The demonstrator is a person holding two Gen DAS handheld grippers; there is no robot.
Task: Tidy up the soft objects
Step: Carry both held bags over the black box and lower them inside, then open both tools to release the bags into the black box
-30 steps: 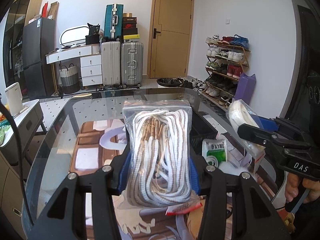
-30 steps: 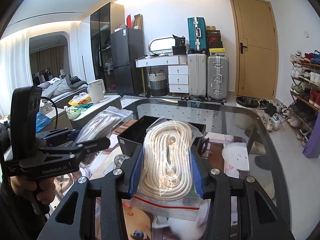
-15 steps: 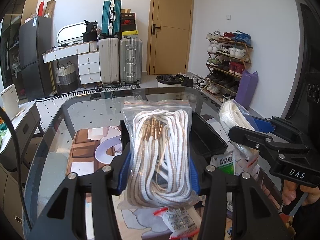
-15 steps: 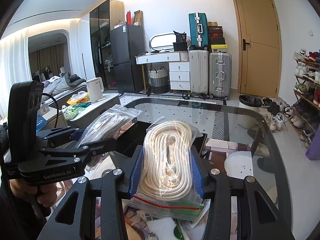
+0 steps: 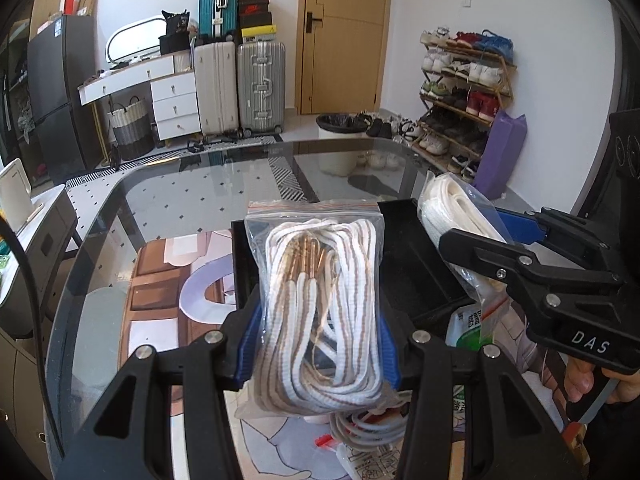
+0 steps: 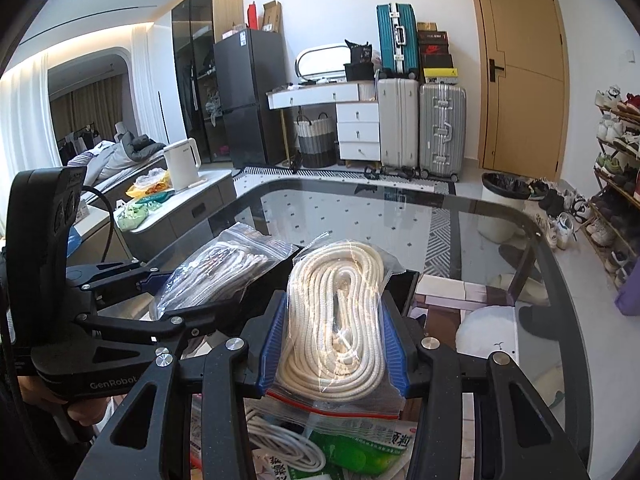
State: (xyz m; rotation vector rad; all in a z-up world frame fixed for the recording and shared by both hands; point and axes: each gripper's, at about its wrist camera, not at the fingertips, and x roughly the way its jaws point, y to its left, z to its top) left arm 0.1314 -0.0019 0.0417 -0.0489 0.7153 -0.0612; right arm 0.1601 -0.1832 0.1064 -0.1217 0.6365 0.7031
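L gripper (image 5: 318,344) clamped on striped-lace bag (image 5: 320,320), frame ctr | R gripper (image 6: 334,344) clamped on cream-rope bag (image 6: 336,320), frame ctr | both over black tray (image 5: 416,272) on glass table (image 5: 200,192)

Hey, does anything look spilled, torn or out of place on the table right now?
Nothing stands out. Both zip bags, striped laces and white rope, look sealed and intact, each clamped between tongs near the black tray. Loose packets lie below, unsorted but not spilled.
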